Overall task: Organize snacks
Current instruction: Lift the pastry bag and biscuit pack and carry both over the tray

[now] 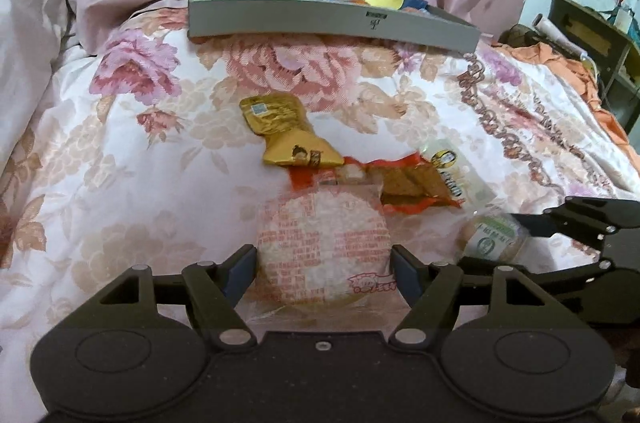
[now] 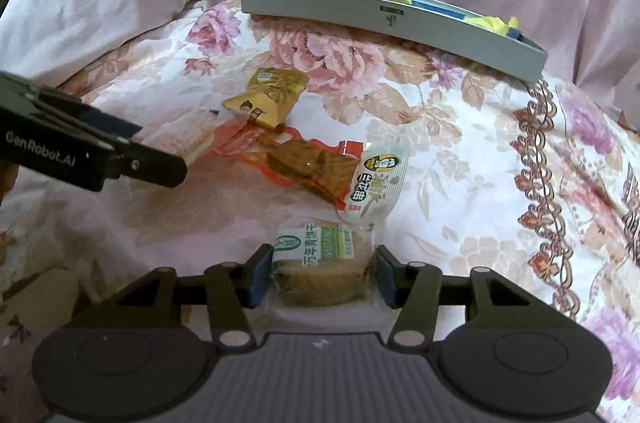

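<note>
Left wrist view: the left gripper (image 1: pixel 323 259) is sitting with its jaws spread round the rice cracker (image 1: pixel 322 243) on the bed (image 1: pixel 160 163), pads just beside the packet, contact unclear. Right wrist view: the right gripper (image 2: pixel 322 273) is closing on the biscuit pack (image 2: pixel 320 263), pads pressing its wrapper. The tofu snack (image 2: pixel 320 167) and gold candy (image 2: pixel 266 95) are lying between them and the tray (image 2: pixel 392 23) beyond, which is holding more snacks

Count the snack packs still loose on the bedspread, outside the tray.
4. Round rice cracker between the left gripper fingers; green-label biscuit between the right gripper fingers; gold packet and orange packet further out. Tray snacks excluded.
</note>
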Demonstrator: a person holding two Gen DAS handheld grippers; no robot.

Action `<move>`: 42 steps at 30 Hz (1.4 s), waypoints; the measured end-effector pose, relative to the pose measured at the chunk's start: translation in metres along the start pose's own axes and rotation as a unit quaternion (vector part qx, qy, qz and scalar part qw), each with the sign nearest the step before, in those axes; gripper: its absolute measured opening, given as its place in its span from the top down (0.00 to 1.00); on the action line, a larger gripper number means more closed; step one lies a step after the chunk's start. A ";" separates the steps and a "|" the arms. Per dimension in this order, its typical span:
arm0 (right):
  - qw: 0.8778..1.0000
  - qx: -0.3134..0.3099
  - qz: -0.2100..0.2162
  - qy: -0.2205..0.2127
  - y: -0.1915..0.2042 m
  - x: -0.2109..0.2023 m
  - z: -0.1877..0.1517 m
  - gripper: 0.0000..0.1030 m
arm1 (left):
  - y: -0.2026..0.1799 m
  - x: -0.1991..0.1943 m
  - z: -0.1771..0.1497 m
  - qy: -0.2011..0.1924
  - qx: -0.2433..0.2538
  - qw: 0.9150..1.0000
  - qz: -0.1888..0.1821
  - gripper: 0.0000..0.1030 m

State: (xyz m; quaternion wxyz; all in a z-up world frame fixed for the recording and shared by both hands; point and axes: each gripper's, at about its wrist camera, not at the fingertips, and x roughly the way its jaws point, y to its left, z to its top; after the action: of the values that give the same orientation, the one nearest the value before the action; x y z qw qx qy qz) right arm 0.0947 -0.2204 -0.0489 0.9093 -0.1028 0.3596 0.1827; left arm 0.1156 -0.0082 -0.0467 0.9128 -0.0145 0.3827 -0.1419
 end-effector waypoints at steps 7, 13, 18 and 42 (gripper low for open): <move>0.997 0.069 0.013 -0.006 -0.012 0.007 -0.006 0.29 | 0.002 0.011 -0.001 0.002 0.001 1.000 0.000 0.19; 0.997 0.077 0.019 -0.017 -0.007 0.011 -0.008 0.27 | -0.003 0.015 -0.002 -0.003 0.019 1.000 0.008 0.18; 0.996 0.076 0.035 -0.022 -0.002 0.010 -0.007 0.40 | -0.003 0.015 -0.002 -0.003 0.020 1.000 0.009 0.20; 0.996 0.024 0.044 -0.072 0.023 -0.009 -0.003 0.47 | -0.016 -0.019 0.004 -0.049 -0.001 0.999 -0.011 0.27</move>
State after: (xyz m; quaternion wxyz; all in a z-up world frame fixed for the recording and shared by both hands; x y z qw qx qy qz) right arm 0.0775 -0.2032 -0.0462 0.9262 -0.0517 0.3015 0.2204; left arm 0.1021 -0.0187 -0.0283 0.9288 -0.0263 0.3375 -0.1508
